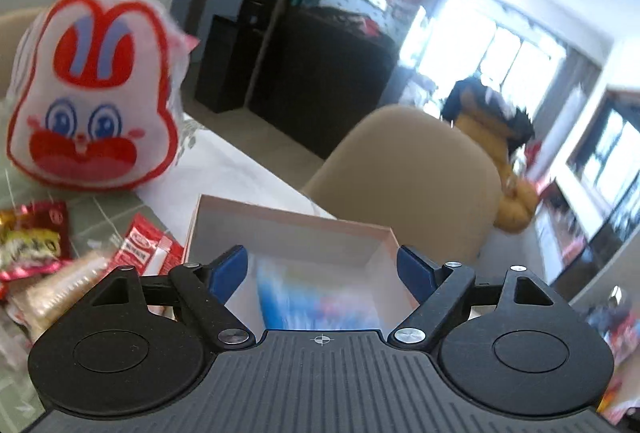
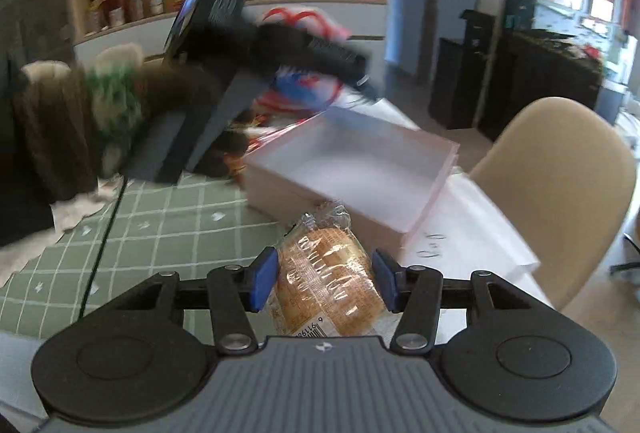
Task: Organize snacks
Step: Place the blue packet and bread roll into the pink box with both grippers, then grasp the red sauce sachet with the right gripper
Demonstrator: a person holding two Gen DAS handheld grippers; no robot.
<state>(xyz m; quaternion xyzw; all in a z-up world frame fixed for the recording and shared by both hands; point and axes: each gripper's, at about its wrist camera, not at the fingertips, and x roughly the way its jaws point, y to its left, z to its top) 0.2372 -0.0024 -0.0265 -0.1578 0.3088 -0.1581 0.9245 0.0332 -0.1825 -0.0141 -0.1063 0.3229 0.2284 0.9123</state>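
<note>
Two hand-held grippers are mine to run here. The right hand-held gripper point(image 2: 324, 283) has its blue pads spread on either side of a wrapped bread bun point(image 2: 326, 283); I think they are just short of squeezing it, though I cannot tell for sure whether they touch the wrapper. The bun lies on the counter point(image 2: 180, 229), just beside the near corner of the pale pink box point(image 2: 424, 209). I judge it light and very soft, with a slick crinkly film, so I would take it across the middle of its width and close gently, since a hard pinch would crush it. The left hand-held gripper point(image 1: 320, 273) hangs wide apart over the box point(image 1: 288, 229) with nothing between its fingers; a blurred blue packet point(image 1: 316, 297) appears to lie inside. Further out sit loose red sachets point(image 1: 140, 253) and a rabbit-faced bag point(image 1: 92, 93).
</note>
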